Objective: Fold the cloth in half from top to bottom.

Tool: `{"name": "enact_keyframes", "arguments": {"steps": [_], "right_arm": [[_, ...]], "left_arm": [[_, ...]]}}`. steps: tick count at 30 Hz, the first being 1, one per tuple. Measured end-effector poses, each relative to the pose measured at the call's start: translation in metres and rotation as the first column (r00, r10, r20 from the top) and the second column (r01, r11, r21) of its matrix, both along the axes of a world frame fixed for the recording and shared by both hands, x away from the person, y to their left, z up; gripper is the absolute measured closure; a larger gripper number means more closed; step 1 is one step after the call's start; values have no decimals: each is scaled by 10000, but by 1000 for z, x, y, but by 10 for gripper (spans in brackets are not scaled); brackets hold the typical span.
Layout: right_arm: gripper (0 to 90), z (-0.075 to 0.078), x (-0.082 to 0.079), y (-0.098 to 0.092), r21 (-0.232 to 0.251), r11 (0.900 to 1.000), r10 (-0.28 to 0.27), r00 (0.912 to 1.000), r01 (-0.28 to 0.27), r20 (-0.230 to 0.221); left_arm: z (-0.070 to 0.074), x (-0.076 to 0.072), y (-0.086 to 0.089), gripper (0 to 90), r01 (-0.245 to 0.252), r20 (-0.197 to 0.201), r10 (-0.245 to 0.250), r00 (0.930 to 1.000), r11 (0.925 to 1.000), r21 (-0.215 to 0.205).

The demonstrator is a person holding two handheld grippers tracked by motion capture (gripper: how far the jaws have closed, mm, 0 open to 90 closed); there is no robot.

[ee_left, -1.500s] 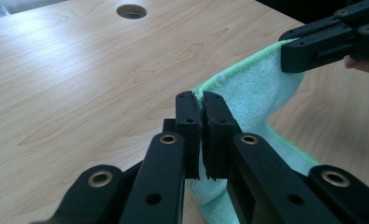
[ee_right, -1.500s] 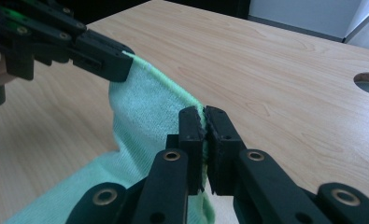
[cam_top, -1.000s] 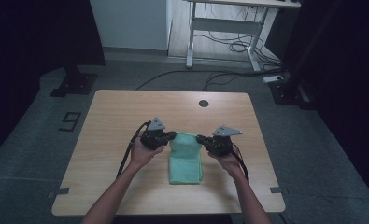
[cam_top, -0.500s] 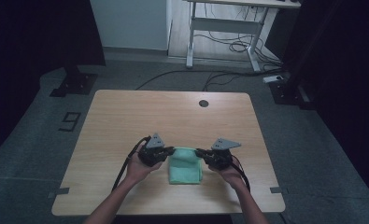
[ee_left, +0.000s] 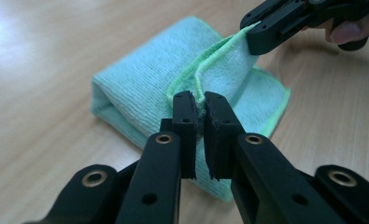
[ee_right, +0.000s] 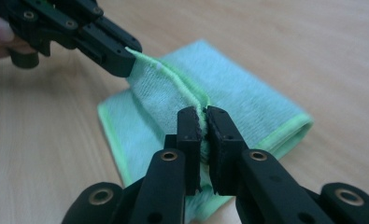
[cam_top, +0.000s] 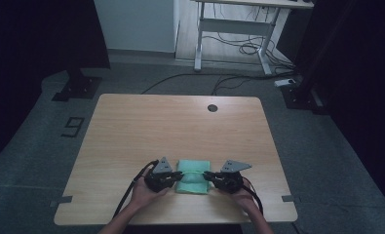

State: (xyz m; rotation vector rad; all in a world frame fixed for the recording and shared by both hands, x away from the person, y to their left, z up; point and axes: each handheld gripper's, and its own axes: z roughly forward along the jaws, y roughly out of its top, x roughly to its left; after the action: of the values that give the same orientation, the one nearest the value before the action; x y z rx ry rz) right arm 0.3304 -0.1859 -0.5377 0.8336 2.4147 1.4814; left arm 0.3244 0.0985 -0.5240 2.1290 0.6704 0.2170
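Left gripper (cam_top: 179,175) and right gripper (cam_top: 207,176) each clench the raised hem of a folded mint-green microfibre cloth (cam_top: 193,184) at the light wooden table's (cam_top: 180,126) six o'clock edge.

A wooden table (cam_top: 131,126) is set on a grey floor (cam_top: 326,161). A white desk frame (cam_top: 234,34) and loose cables (cam_top: 239,46) are seen behind, flanked by dark curtains (cam_top: 34,34).

You had one folded mint-green microfibre cloth (cam_top: 193,178) on one light wooden table (cam_top: 146,126), and two black two-jaw grippers: left (cam_top: 181,174), right (cam_top: 205,175)
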Motion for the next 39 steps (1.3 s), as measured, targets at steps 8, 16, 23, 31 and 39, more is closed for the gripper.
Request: {"name": "enact_keyframes", "arguments": {"steps": [8, 16, 23, 31, 39], "right_arm": [[714, -9, -14, 1, -312, 9982, 507, 9983, -515, -272], [527, 10, -17, -10, 185, 9998, -7, 9998, 3, 222], [531, 15, 9, 0, -9, 9976, -686, 9975, 686, 154], [481, -3, 11, 30, -676, 9976, -164, 9988, 133, -457], [418, -14, -3, 31, -1161, 9932, -181, 9986, 123, -495]], "left_arm": [[-8, -12, -1, 723, 274, -72, -274, 9996, 9996, -34], [17, -13, 8, 525, 178, 591, -137, 9982, 9975, -686], [18, 19, -7, 522, -194, 187, 205, 9996, 9982, -568], [-6, 38, -19, 524, -295, -621, 301, 9976, 9995, 102], [-20, 31, -19, 518, -514, -544, 535, 9971, 9979, 383]]}}
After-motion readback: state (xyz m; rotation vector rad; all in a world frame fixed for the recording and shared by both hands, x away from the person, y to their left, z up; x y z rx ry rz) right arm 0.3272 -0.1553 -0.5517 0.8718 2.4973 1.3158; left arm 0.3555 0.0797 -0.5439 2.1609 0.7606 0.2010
